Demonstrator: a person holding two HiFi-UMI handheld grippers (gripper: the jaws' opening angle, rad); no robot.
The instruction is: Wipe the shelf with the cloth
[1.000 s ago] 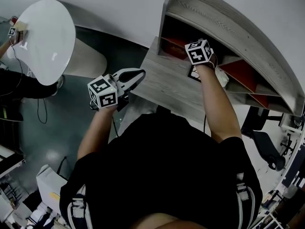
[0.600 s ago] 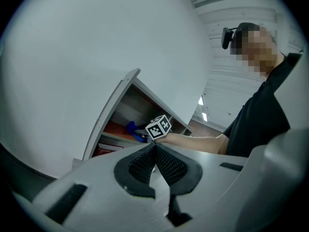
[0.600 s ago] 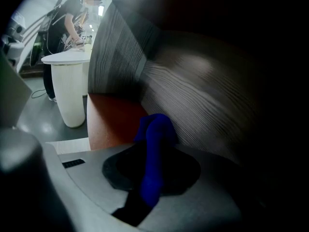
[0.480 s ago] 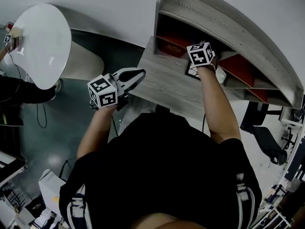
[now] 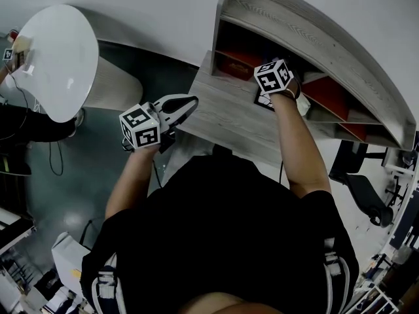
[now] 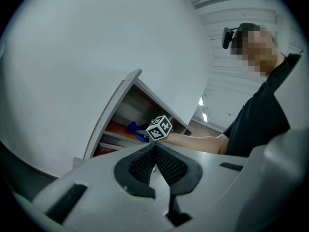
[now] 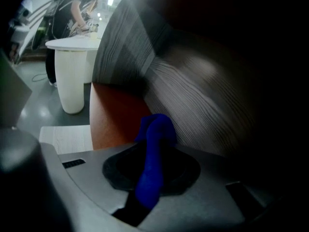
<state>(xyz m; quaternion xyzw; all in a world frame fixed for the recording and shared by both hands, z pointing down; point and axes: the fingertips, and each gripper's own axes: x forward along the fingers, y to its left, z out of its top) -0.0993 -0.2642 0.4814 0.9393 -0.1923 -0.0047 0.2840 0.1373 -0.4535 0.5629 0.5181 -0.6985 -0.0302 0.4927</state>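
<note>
The grey wooden shelf unit [image 5: 314, 28] stands at the back of a grey desk [image 5: 229, 120] and has red boards [image 7: 116, 115] inside. My right gripper [image 7: 154, 129] reaches into a compartment, shut on a blue cloth [image 7: 153, 144] that sticks out past the jaws against the wood-grain wall [image 7: 193, 95]. In the head view only its marker cube [image 5: 273, 76] shows, at the shelf mouth. In the left gripper view the cloth [image 6: 135, 131] shows beside that cube [image 6: 159, 128]. My left gripper [image 5: 190, 102] hangs off the desk's left edge, shut and empty.
A white round pedestal table [image 5: 55, 54] stands to the left on the dark floor, with a person [image 5: 13, 51] at its far side. Black equipment [image 5: 360, 195] sits to the right of the desk. A white wall [image 6: 96, 57] rises behind the shelf.
My right gripper has shifted a little at the shelf mouth with the cloth in it. My left gripper has stayed where it was.
</note>
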